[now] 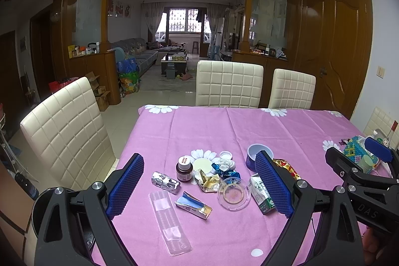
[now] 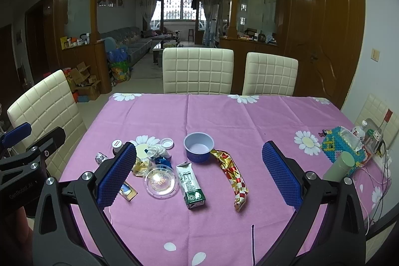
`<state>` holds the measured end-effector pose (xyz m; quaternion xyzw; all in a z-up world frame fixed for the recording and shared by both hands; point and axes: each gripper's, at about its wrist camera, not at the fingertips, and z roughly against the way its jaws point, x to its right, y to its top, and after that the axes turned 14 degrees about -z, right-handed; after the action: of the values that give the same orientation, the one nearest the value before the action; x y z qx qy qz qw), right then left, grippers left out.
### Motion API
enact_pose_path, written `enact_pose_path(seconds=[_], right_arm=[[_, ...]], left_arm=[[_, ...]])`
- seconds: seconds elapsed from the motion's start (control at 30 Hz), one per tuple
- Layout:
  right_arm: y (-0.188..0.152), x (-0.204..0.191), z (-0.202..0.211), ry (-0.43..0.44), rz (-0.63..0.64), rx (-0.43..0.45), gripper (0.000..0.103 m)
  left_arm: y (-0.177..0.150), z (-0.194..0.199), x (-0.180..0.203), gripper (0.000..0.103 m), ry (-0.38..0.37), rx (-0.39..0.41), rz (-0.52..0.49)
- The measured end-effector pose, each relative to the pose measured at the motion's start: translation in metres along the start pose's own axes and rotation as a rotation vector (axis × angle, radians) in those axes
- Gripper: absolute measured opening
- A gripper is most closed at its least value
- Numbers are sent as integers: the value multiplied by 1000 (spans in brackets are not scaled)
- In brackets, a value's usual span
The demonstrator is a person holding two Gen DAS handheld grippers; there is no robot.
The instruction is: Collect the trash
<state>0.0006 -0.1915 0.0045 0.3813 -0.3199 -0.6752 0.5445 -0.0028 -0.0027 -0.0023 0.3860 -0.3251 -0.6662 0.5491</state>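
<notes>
Left claw [image 1: 199,187]: spread, empty, above the table [image 1: 286,126]. Trash, left to right: clear plastic tray [image 1: 170,222]; foil blister pack [image 1: 165,182]; brown bottle [image 1: 184,168]; crumpled wrappers [image 1: 219,172], kinds indistinct; milk carton [image 1: 259,192], part-hidden by a finger. Right claw [image 2: 199,177]: spread, empty; its finger covers a torn box [image 2: 128,192].

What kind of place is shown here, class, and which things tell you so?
Probably a home dining area: a table under a pink daisy tablecloth, padded cream chairs around it, and a sofa in the living room beyond.
</notes>
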Motion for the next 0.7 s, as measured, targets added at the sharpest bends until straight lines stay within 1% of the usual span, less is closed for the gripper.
enact_pose_path(seconds=[0.37,0.7], right_arm=[[-1,1,-1,-2,-1,-3,99],[-5,6,-7,-6,-2,-21,99]], left_arm=[[-4,-3,1,89,-6,-5,-4],[-5,-12,0,89,-20,-31,1]])
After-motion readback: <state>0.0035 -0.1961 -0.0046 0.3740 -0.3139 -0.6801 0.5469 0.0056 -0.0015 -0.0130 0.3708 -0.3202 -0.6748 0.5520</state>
